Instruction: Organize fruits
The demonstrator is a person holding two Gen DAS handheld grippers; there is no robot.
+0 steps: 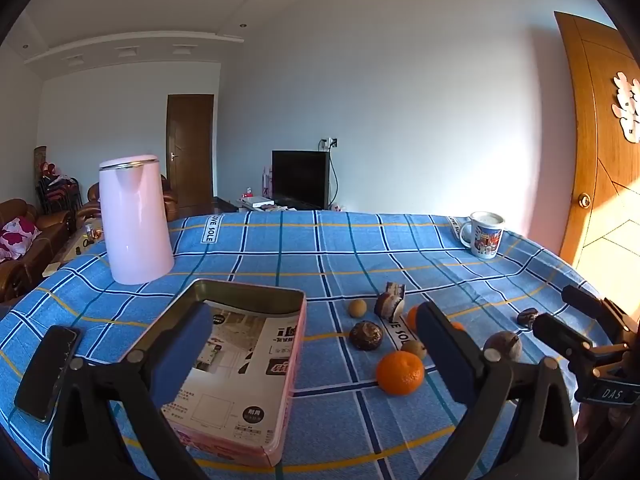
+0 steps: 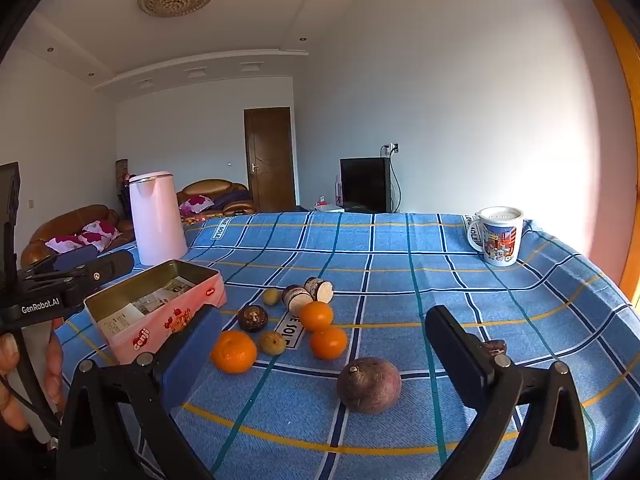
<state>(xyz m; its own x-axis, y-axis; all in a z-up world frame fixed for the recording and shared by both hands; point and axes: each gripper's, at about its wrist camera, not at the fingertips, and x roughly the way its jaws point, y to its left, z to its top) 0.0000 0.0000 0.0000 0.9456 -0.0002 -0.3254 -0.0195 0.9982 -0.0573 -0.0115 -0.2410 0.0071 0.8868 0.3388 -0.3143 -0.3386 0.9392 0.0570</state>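
You had both the left gripper and right gripper spread wide and empty, fruit like the passion fruit and tangerine loose on the bench beside the pink tin, presumably their destination.

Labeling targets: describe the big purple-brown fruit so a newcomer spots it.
Start at the pink tin on the blue checked tablecloth. Right of the tin lies a fruit cluster; the purple-brown fruit sits nearest the right tongs, alone, dull-skinned and larger than the oranges.
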